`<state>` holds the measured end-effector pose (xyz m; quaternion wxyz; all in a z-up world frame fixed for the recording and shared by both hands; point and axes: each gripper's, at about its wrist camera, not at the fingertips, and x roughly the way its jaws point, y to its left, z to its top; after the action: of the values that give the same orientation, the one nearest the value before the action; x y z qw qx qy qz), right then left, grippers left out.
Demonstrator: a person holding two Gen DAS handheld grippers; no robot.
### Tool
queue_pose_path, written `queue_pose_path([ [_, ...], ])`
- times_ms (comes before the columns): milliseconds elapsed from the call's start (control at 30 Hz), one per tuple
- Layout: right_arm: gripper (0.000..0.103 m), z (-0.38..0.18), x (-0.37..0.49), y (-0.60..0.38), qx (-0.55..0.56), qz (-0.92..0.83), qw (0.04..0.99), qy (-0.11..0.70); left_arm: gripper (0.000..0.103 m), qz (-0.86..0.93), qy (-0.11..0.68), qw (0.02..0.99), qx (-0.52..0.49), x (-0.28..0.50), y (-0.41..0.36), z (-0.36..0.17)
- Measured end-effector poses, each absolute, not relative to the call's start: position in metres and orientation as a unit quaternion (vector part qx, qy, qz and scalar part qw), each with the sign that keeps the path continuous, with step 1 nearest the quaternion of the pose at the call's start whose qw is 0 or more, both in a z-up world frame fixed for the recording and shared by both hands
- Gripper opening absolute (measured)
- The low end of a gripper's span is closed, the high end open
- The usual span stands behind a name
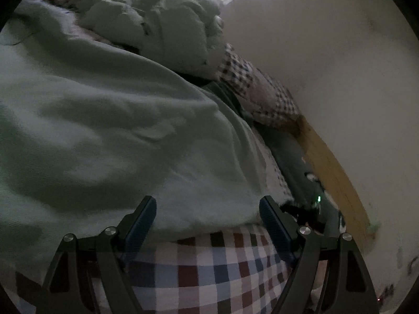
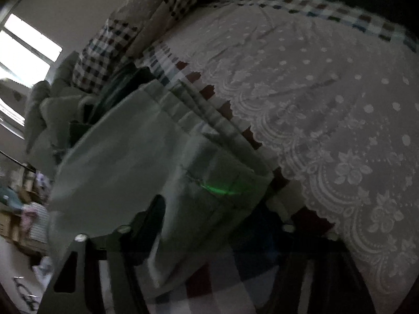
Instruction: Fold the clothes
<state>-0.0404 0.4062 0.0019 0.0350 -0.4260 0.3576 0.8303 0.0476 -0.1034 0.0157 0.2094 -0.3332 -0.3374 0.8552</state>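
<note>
Pale green garment (image 1: 104, 120): spread on the bed over a checked sheet (image 1: 209, 269), its near hem just beyond the left gripper (image 1: 208, 214), whose jaws stand open and empty, hem not yet between them. Right gripper (image 2: 220, 225): a corner of the same garment (image 2: 146, 162) drapes across its fingers, stacked pleat-like edges showing; picture dark and blurred, so whether the jaws pinch the cloth cannot be told. Lace cover (image 2: 327, 110) lies to the right on the bed. Rumpled quilt (image 1: 157, 21) and checked pillow (image 1: 251, 89) at the far end. Progress, by judgement: a fold under way on one side; garment largely unfolded, most work remaining.
</note>
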Motion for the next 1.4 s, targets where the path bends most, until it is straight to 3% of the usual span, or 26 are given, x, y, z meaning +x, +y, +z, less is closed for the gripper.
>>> queue_pose_path([
  [100,0.018,0.005,-0.038,0.404,-0.417,0.837,0.038,0.354,0.084,0.853,-0.371,0.187,-0.318,0.049,-0.125,0.017],
  [333,0.012,0.052,0.001,0.405,-0.364,0.872,0.027,0.327,0.084,0.898,-0.351,0.078,-0.254,0.087,-0.184,0.051],
  [433,0.012,0.078,0.025,0.407,-0.337,0.888,0.019,0.310,0.084,0.915,-0.343,0.017,-0.214,0.116,-0.222,0.068],
  [667,0.011,0.102,0.060,0.412,-0.329,0.893,0.014,0.308,0.084,0.880,-0.414,-0.104,-0.207,0.163,-0.333,0.042],
  [867,0.011,0.128,0.079,0.413,-0.327,0.899,0.005,0.292,0.084,0.853,-0.459,-0.152,-0.195,0.167,-0.429,0.031],
  [1133,0.012,0.132,0.072,0.405,-0.352,0.901,0.011,0.253,0.084,0.889,-0.360,-0.147,-0.240,0.116,-0.492,0.053],
  [1333,0.012,0.124,0.068,0.404,-0.362,0.896,0.023,0.254,0.084,0.894,-0.329,-0.096,-0.289,0.083,-0.498,0.051],
  [1367,0.012,0.126,0.067,0.404,-0.362,0.897,0.024,0.253,0.083,0.894,-0.320,-0.092,-0.299,0.079,-0.497,0.050],
  [1400,0.012,0.127,0.065,0.404,-0.361,0.898,0.026,0.251,0.072,0.895,-0.308,-0.095,-0.308,0.075,-0.495,0.049],
])
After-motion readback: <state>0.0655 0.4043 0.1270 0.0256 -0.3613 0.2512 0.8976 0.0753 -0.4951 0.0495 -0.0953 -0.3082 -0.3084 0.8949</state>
